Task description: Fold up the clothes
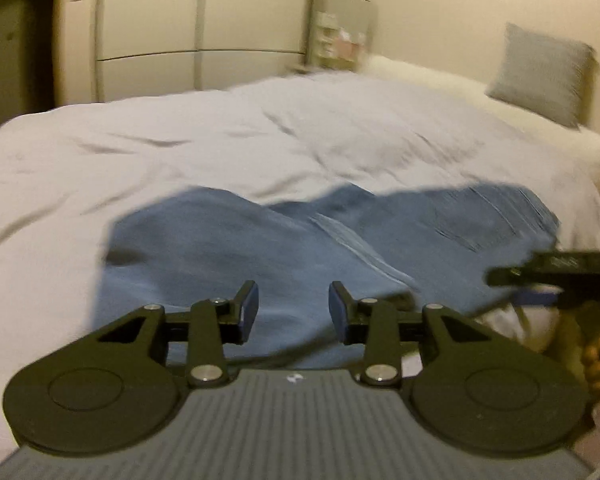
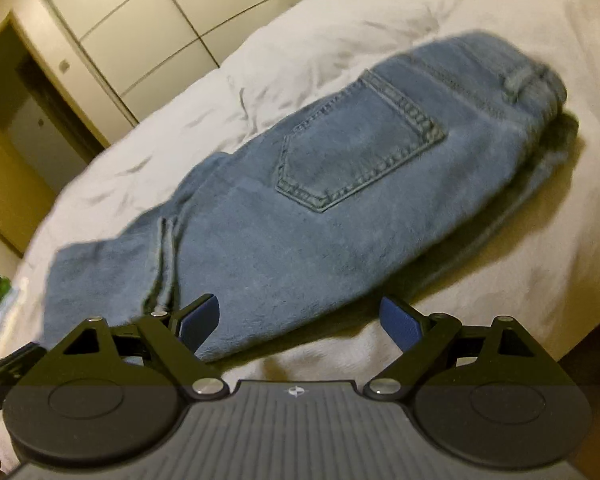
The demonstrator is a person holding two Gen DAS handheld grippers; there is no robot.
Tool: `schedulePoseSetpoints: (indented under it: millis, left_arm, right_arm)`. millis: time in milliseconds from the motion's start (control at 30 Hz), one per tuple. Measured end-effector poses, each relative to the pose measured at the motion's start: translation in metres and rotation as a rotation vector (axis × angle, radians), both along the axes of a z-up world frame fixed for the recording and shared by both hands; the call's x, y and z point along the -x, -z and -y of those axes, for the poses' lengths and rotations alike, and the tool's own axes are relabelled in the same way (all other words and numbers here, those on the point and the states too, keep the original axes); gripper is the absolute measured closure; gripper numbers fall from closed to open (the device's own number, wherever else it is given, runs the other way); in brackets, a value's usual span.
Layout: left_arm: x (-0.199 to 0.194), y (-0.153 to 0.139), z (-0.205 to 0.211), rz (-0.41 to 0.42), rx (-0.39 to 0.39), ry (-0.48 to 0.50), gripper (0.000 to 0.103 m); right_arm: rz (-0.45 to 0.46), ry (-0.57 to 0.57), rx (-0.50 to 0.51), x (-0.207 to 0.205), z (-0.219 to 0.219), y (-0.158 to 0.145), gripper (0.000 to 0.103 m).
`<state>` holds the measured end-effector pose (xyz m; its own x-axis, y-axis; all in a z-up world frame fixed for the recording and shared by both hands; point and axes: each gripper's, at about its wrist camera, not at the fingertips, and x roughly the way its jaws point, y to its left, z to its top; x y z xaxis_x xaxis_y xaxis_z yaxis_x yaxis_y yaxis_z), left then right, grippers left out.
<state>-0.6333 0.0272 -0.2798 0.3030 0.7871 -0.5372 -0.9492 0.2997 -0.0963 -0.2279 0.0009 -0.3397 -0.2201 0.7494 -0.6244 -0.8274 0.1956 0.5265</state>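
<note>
Blue jeans (image 1: pixel 260 248) lie folded lengthwise on the white duvet (image 1: pixel 180 140), back pocket (image 2: pixel 360 140) facing up and waistband at the far right in the right wrist view. My left gripper (image 1: pixel 294 308) hovers over the near part of the jeans (image 2: pixel 300 240), its blue pads a short way apart with nothing pinched between them. My right gripper (image 2: pixel 300 316) stands wide open just above the near edge of the denim, left pad over the cloth and right pad over the duvet (image 2: pixel 460 20). The left wrist view shows the right gripper (image 1: pixel 540 272) at its right edge, held by a hand (image 1: pixel 596 360).
A grey pillow (image 1: pixel 540 76) leans against the wall at the head of the bed. A tall pale wardrobe (image 1: pixel 180 20) stands beyond the bed, with a small cluttered shelf (image 1: pixel 340 36) beside it. A dark doorway (image 2: pixel 40 120) lies to the left.
</note>
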Motion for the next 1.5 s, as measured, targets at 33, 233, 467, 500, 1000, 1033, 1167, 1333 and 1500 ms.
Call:
schedulePoseSetpoints:
  millis: [33,233,467,500,1000,1033,1167,1333,1500]
  left_arm:
    - [0.008,0.002,-0.007,0.007,0.019,-0.039,0.07]
    - [0.038,0.013,-0.014,0.049,0.098,-0.136,0.071]
    - [0.047,0.015,-0.019,0.065,0.11,-0.129,0.07]
    - [0.048,0.017,-0.021,0.067,0.113,-0.129,0.07]
    - [0.05,0.025,-0.028,0.092,0.128,-0.141,0.066]
    - [0.05,0.026,-0.029,0.091,0.128,-0.143,0.066]
    - [0.049,0.023,-0.032,0.091,0.117,-0.149,0.067]
    - [0.044,0.017,-0.03,0.106,0.087,-0.124,0.067]
    - [0.035,0.026,-0.036,0.083,0.121,-0.107,0.067]
  right_arm:
    - [-0.044,-0.008,-0.014,0.0,0.0,0.001,0.014]
    - [-0.505,-0.04,-0.008,0.003,-0.013,0.024,0.036]
    - [-0.453,-0.075,0.066,0.023,-0.018,0.003,0.038]
    - [-0.43,-0.083,0.086,0.025,-0.015,-0.002,0.038]
    - [-0.734,-0.086,0.112,0.073,-0.076,0.057,0.051]
    - [-0.725,-0.074,0.126,0.077,-0.082,0.061,0.053]
    - [-0.554,-0.081,0.039,0.082,-0.093,0.047,0.092]
    - [-0.098,-0.184,-0.276,0.097,-0.064,-0.022,0.093]
    - [-0.128,-0.126,-0.143,0.081,-0.06,0.006,0.086]
